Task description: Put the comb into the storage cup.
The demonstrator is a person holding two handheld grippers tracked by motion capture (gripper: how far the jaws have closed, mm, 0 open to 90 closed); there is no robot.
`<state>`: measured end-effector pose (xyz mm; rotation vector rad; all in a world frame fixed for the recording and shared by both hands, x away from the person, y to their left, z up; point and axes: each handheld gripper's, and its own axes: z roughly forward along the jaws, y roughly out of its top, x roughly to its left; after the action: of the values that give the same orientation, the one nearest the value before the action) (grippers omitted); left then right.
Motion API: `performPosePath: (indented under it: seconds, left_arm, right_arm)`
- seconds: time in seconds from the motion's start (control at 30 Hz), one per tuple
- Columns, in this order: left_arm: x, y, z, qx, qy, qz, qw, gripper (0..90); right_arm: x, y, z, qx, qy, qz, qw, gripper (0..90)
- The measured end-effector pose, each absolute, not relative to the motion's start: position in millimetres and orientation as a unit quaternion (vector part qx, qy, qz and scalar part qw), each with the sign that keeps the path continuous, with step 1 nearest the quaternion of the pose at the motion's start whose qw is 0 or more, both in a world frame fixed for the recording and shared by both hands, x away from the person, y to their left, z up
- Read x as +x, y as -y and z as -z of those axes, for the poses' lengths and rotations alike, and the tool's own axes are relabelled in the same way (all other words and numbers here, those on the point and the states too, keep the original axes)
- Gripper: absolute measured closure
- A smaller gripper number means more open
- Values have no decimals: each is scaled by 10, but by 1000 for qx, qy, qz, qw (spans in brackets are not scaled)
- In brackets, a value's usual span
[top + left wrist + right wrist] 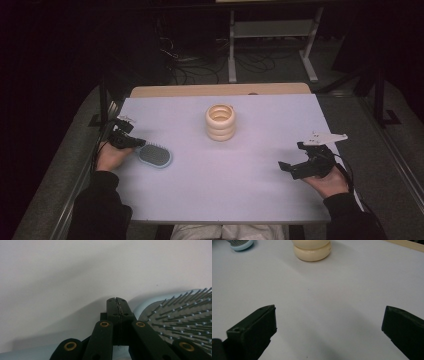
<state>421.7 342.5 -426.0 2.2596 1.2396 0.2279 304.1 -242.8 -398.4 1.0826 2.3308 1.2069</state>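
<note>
At about four o'clock on the pale table (225, 190), near the front edge, the right gripper (292, 161) rests in the person's right hand (330, 182), its jaws spread wide apart with nothing between them. In the right gripper view those two black jaws stand far apart over bare tabletop.

At about nine o'clock, by the left edge, the left gripper (136, 143) is held in the left hand (111, 156). Its jaws are pressed together, tips meeting along a thin seam in the left gripper view; whether they pinch the handle of the hairbrush (155, 155) I cannot tell. The light-blue brush lies flat, bristles up, just beside the tips and extending toward three o'clock; its bristle pad (180, 320) sits close at the jaws' right.

Farther off, near twelve o'clock of centre, a cream stack of rings (220, 122) stands upright, well apart from both grippers. Beyond the pale surface a wooden edge (220, 90) shows.
</note>
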Motion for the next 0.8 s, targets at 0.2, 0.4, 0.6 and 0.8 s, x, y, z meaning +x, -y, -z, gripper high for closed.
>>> performPosePath:
  seconds: [0.2,0.4,0.6,0.8]
  left_arm:
    - [4136,-3449,4286,834,-473,-91,269,900]
    - [4042,-3507,4283,829,-480,-94,269,900]
    - [3911,-3603,4289,815,-494,-86,290,900]
    - [3801,-3591,4254,822,-489,-96,276,900]
  right_arm:
    - [3035,2421,3980,375,-813,-419,152,0]
    - [3037,2421,3980,376,-813,-418,152,0]
    - [3034,2420,3974,374,-814,-417,154,0]
    - [3028,2407,3976,373,-815,-415,155,0]
